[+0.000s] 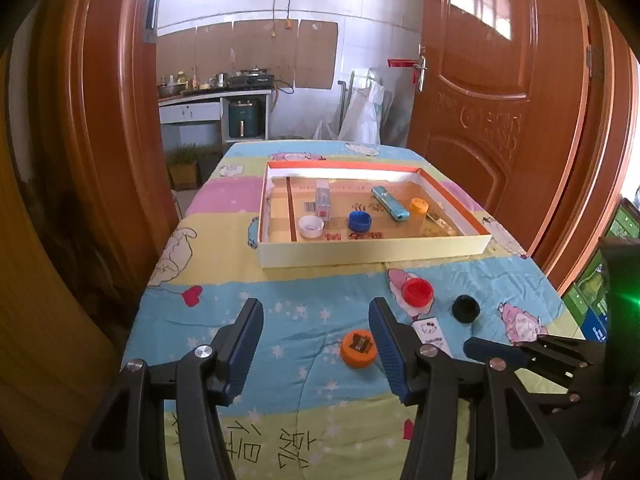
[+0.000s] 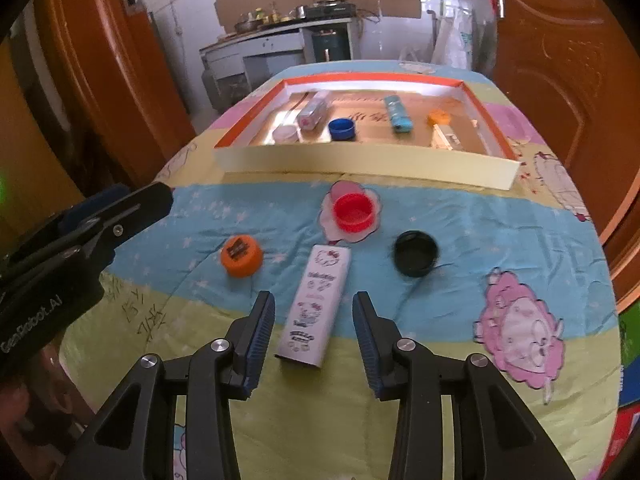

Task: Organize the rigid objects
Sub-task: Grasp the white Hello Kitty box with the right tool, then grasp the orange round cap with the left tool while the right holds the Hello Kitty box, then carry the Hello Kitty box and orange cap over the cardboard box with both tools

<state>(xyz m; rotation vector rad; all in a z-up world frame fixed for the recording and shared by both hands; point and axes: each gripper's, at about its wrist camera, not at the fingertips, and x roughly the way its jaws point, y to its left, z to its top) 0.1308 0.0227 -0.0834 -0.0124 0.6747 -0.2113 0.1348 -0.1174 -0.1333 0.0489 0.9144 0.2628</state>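
Observation:
An orange cap point(image 1: 358, 349) point(image 2: 241, 255) lies on the cartoon quilt between the fingers of my left gripper point(image 1: 316, 304), closer to the right finger and untouched by either. That gripper is open. A white Hello Kitty box point(image 2: 320, 280) point(image 1: 430, 332) lies lengthwise between the fingers of my right gripper point(image 2: 313, 298). Small gaps show on both sides of the box, so this gripper is open too. Beyond the box sit a red cap point(image 2: 353, 212) point(image 1: 417, 292) and a black cap point(image 2: 415, 253) point(image 1: 466, 308). The shallow cardboard tray point(image 1: 372, 252) point(image 2: 360, 168) stands farther back.
The tray holds a white cap point(image 1: 311, 226), a blue cap point(image 1: 360, 220), a teal stick point(image 1: 390, 203), an orange-lidded jar point(image 1: 419, 210) and a clear box point(image 1: 323, 200). Brown doors flank the table. The table's edges drop off left and right.

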